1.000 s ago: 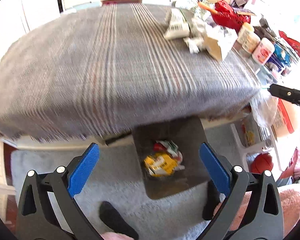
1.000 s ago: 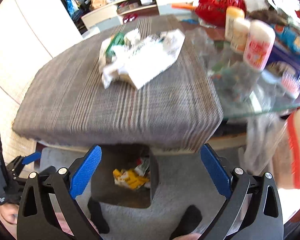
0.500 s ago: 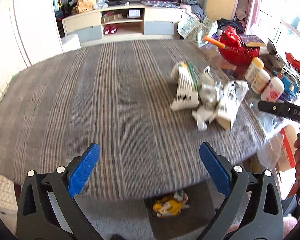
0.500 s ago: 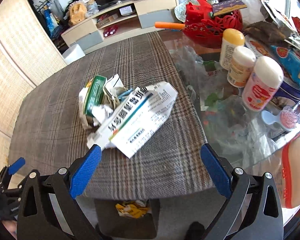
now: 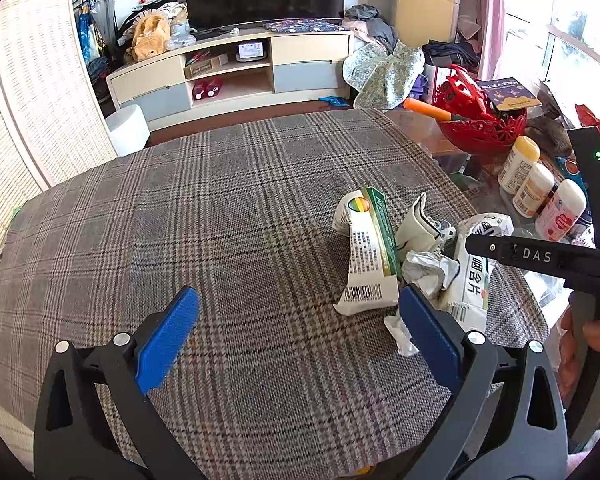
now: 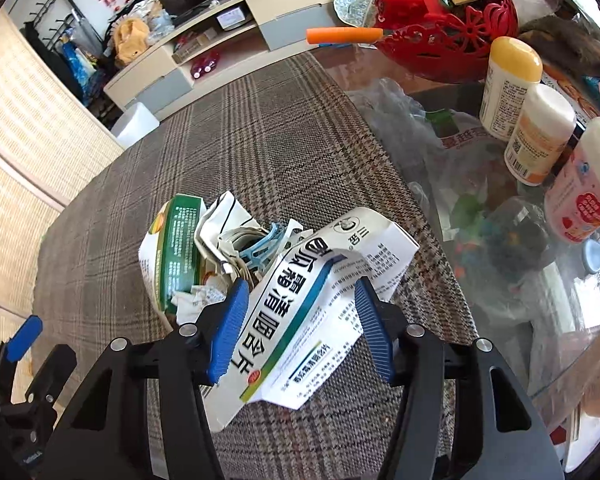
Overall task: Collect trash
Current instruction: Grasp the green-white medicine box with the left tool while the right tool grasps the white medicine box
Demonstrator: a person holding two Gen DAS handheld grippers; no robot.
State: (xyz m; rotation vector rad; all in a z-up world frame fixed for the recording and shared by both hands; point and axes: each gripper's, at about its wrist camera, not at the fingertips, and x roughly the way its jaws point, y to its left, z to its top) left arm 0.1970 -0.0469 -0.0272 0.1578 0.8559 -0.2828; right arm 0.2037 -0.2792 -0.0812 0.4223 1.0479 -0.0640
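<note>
Two grippers are working: your right gripper [image 6: 298, 320] has just been closing, jaws half-narrowed around the flattened white carton [image 6: 312, 312] lying on the plaid tablecloth [image 6: 228, 160]; squeeze gently, catching both walls. Left gripper [image 5: 300, 328] is hanging wide, empty.

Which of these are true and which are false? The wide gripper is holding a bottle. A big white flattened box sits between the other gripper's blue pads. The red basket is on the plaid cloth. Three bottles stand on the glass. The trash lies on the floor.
1. False: the left gripper is open over the plaid cloth, holding nothing.
2. True: the flattened box sits between the right gripper pads, whose jaws have just been closing.
3. False: the red basket stands on the glass.
4. True: three bottles.
5. False: the trash pile lies on the cloth.
</note>
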